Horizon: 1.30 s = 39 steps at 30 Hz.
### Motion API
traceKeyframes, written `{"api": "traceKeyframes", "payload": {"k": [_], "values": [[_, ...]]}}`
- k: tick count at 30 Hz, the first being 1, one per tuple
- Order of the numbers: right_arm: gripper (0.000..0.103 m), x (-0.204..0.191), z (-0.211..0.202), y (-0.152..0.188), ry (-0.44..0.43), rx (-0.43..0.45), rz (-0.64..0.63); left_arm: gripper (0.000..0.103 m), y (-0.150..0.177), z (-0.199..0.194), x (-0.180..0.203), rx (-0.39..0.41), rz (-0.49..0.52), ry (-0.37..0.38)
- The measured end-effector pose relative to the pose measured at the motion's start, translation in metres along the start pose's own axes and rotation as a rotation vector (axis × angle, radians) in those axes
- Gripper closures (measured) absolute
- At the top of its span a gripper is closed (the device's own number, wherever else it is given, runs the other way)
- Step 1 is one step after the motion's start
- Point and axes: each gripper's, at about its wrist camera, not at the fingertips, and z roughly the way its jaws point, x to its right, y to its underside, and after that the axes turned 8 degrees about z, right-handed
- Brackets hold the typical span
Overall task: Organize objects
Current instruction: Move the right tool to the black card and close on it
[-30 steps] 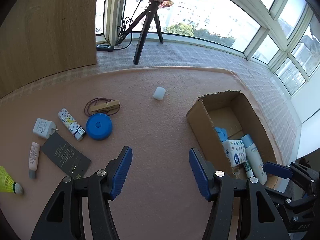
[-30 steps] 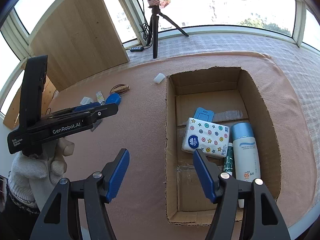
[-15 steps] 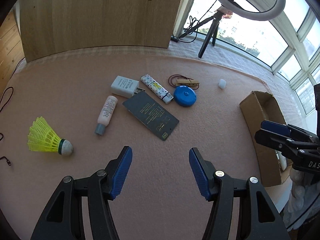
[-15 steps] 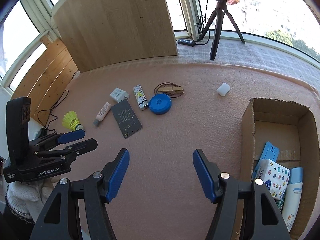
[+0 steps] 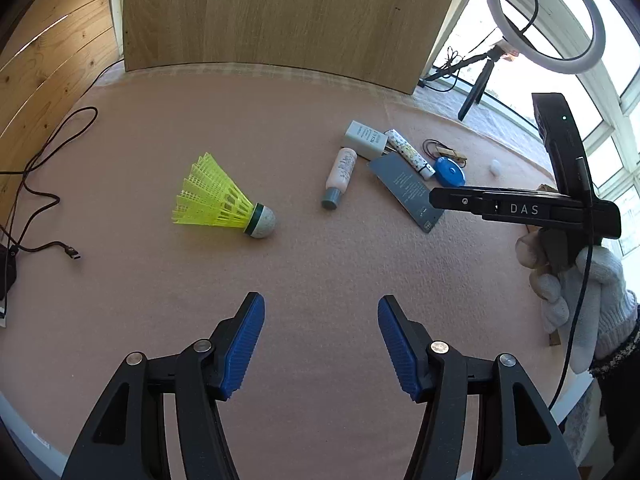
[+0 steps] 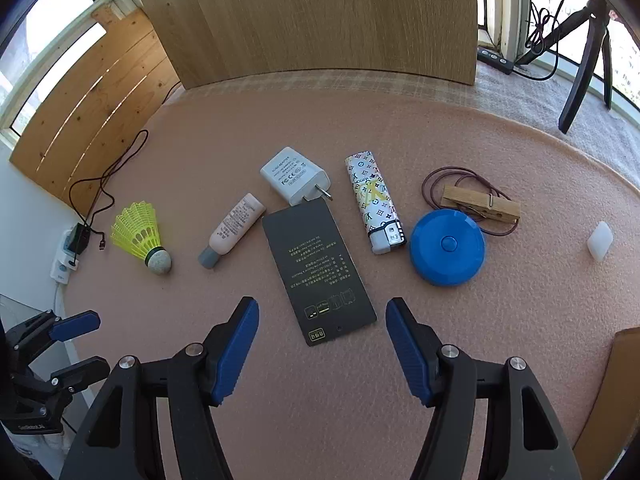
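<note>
Two empty grippers, left gripper (image 5: 320, 344) and right gripper (image 6: 322, 346), jaws spread. Near the mat's left edge, the shuttlecock (image 5: 224, 200) looks feather-light and crushable; pinch its cork head.

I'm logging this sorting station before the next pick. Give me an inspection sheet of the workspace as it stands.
Surface: pink mat, flat.
Job's things: shuttlecock, tube, charger, black card, lighter, blue disc, clothespin on a cord loop, white block, all loose on the mat.
Clutter: nothing seen.
Grippers: left gripper and right gripper open, empty.
Cables: black cable at the mat's edge.
Surroundings: wood panel, tripod, box edge.
</note>
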Motion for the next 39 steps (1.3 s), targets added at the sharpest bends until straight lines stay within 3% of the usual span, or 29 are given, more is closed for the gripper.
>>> {"api": "traceKeyframes", "payload": {"k": [15,22,26,30,39], "values": [[0.041,-0.018,0.040,-0.019,0.045,-0.074,-0.066,0.040,0.012,0.000,-0.031,-0.007,-0.070,0.012],[0.041,-0.040,0.049,-0.015,0.154,-0.083,-0.129,0.040,0.011,0.004,-0.028,-0.008,-0.084,0.017],[0.044,-0.054,0.056,-0.009,0.247,-0.078,-0.188,0.040,0.012,0.001,-0.026,-0.003,-0.081,0.016],[0.056,-0.057,0.054,-0.004,0.252,-0.076,-0.185,0.040,0.014,-0.003,-0.025,0.004,-0.083,0.009],[0.056,-0.056,0.041,0.031,0.246,-0.063,-0.156,0.040,0.015,-0.009,-0.010,0.015,-0.063,0.014]]}}
